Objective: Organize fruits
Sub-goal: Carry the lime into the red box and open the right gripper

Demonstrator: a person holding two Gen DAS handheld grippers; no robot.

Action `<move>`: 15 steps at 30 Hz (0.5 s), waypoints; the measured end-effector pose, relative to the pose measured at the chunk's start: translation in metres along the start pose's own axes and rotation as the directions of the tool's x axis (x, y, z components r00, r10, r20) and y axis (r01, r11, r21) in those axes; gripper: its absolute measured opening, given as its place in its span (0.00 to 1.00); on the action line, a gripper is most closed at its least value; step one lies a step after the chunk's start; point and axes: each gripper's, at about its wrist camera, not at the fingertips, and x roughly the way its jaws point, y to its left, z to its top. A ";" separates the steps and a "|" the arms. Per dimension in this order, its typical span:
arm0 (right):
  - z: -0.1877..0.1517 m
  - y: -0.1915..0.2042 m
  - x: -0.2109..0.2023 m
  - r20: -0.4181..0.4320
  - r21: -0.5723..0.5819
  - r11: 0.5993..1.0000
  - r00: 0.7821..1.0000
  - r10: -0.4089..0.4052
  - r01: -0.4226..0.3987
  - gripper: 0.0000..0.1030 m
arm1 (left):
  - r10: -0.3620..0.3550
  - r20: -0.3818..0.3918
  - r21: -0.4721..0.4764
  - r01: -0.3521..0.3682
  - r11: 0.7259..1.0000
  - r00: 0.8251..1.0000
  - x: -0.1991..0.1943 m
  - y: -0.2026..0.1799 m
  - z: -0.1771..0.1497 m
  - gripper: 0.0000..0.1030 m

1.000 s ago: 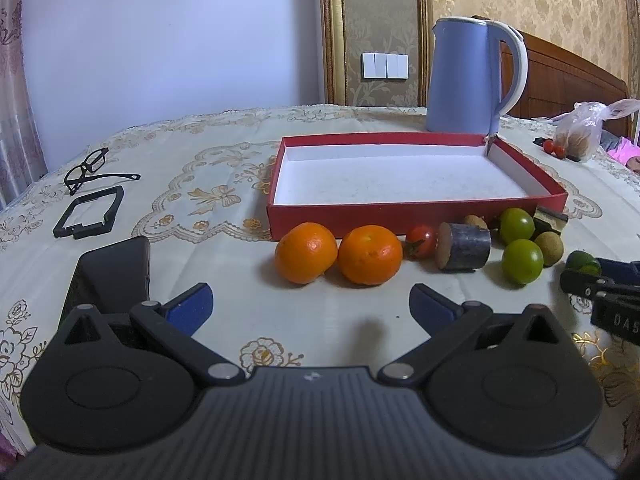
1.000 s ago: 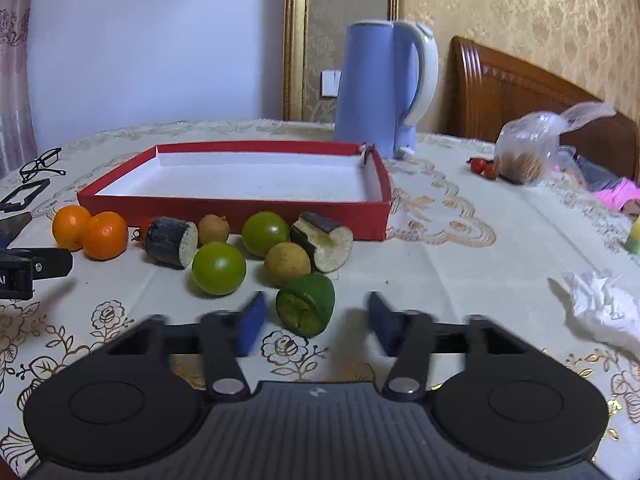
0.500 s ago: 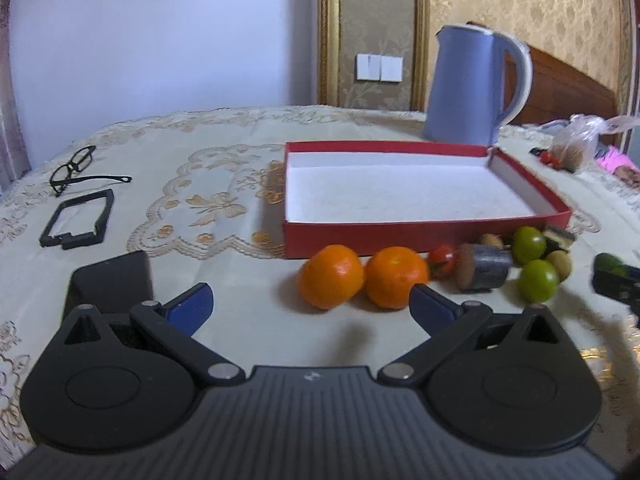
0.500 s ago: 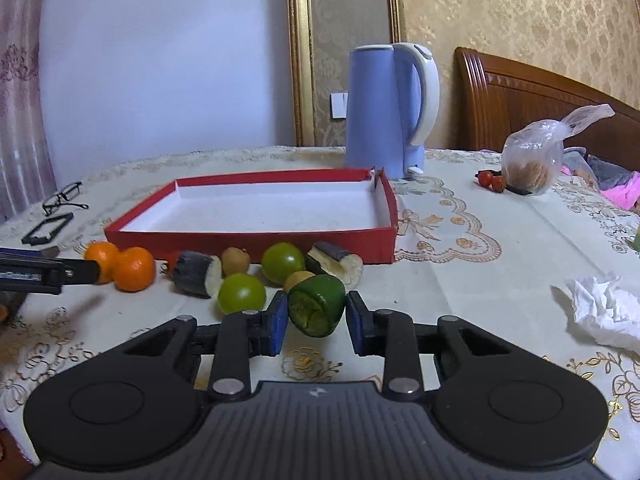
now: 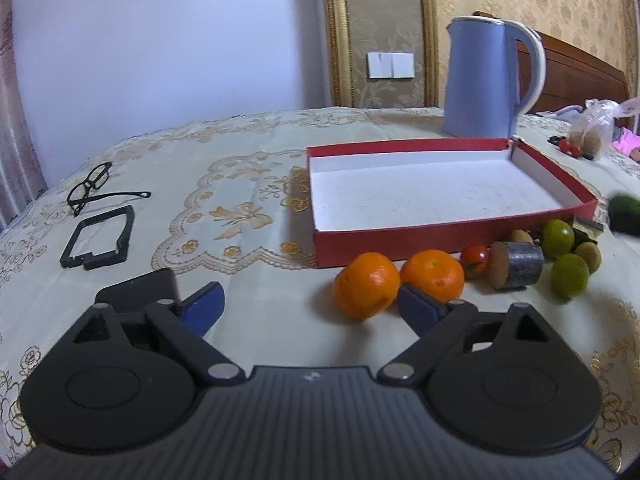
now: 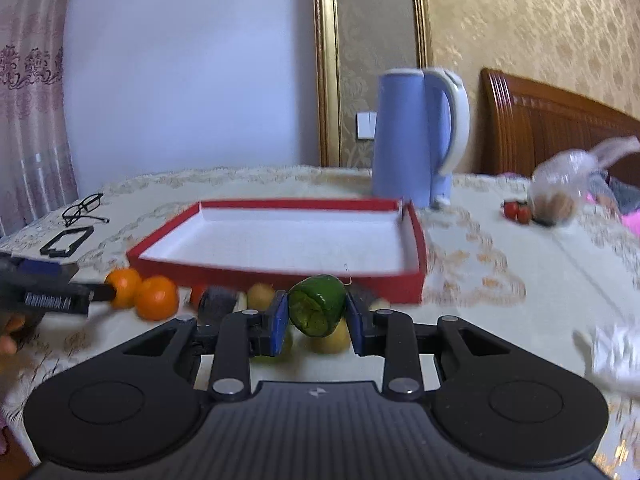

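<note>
Nearest the viewer, the right gripper is clamping a green fruit piece between its blue pads, one pad on each flank, and is carrying it clear of the table just in front of the red box. The piece is showing a dark, glossy skin and a paler, wrinkled cut face turned toward the camera. It is probably light, somewhat soft and slippery on the skin, so a hold across the widest part, with gentle pressure, is looking safest.

The left gripper is closing from a wide spread; nothing is lying between its jaws, and the nearer orange is sitting just ahead, toward its right-hand pad. Both oranges, this one and its neighbour, are touching each other; they are looking firm, round and prone to rolling, and are best taken across the middle.

Beyond them a small tomato, a dark-skinned cut chunk and two green round fruits are lying along the box's front wall. The tomato is likely the most fragile.

The box itself is standing empty, white inside. Behind it a blue kettle is standing upright.
</note>
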 end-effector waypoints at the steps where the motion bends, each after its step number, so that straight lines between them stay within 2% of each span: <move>1: 0.005 -0.001 0.005 0.001 -0.004 1.000 1.000 -0.002 0.002 0.29 | -0.006 0.002 0.009 0.006 1.000 1.000 0.000 -0.001 0.000 0.90; 7: 0.035 -0.010 0.036 0.003 0.012 1.000 1.000 0.023 -0.023 0.29 | -0.005 -0.009 0.067 0.005 0.998 1.000 0.012 -0.005 0.002 0.88; 15: 0.065 -0.026 0.100 -0.050 0.030 0.998 0.997 -0.054 0.056 0.29 | -0.022 0.000 0.128 0.022 0.992 1.000 0.015 -0.005 0.002 0.88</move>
